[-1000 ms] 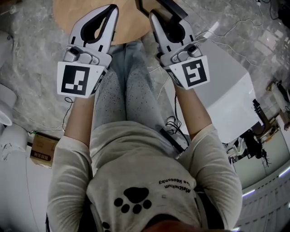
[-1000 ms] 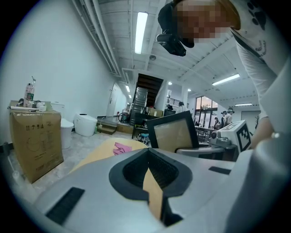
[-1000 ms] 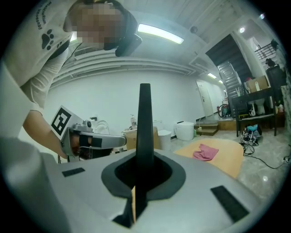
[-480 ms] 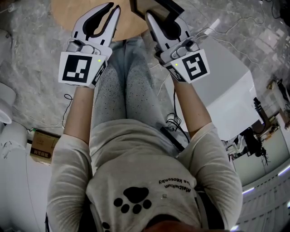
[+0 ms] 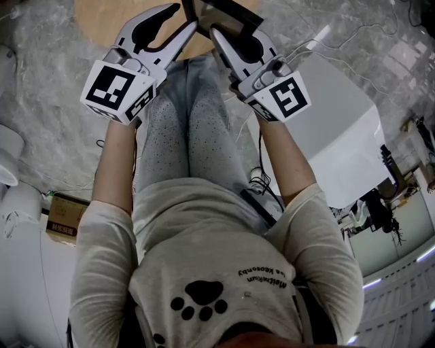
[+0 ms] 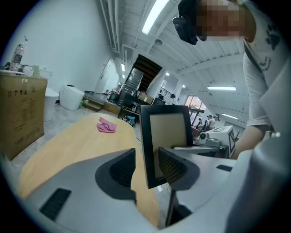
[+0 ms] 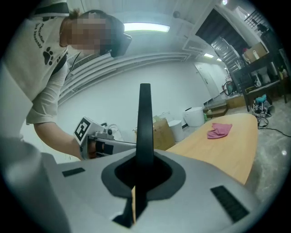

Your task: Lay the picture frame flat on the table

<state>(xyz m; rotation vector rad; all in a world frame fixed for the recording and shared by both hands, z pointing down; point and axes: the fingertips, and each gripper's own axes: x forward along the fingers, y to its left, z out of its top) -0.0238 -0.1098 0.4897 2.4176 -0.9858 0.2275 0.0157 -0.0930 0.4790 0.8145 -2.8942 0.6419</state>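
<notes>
The picture frame is black with a pale beige panel and stands upright just above the near edge of the round wooden table. My right gripper is shut on it, and from there the frame shows edge-on. My left gripper has just been opening its jaws; the frame's left edge stands between the pads with a gap on the left side. In the head view both grippers, left and right, meet at the frame by the table.
A pink cloth lies at the far side of the table. A cardboard box and a white bin stand beyond it. A white cabinet is at my right, with cables and a small box on the floor.
The left gripper's jaws, shut and clear of the frame before, have spread and moved in around the frame's edge. Both grippers rolled and shifted toward the table.
</notes>
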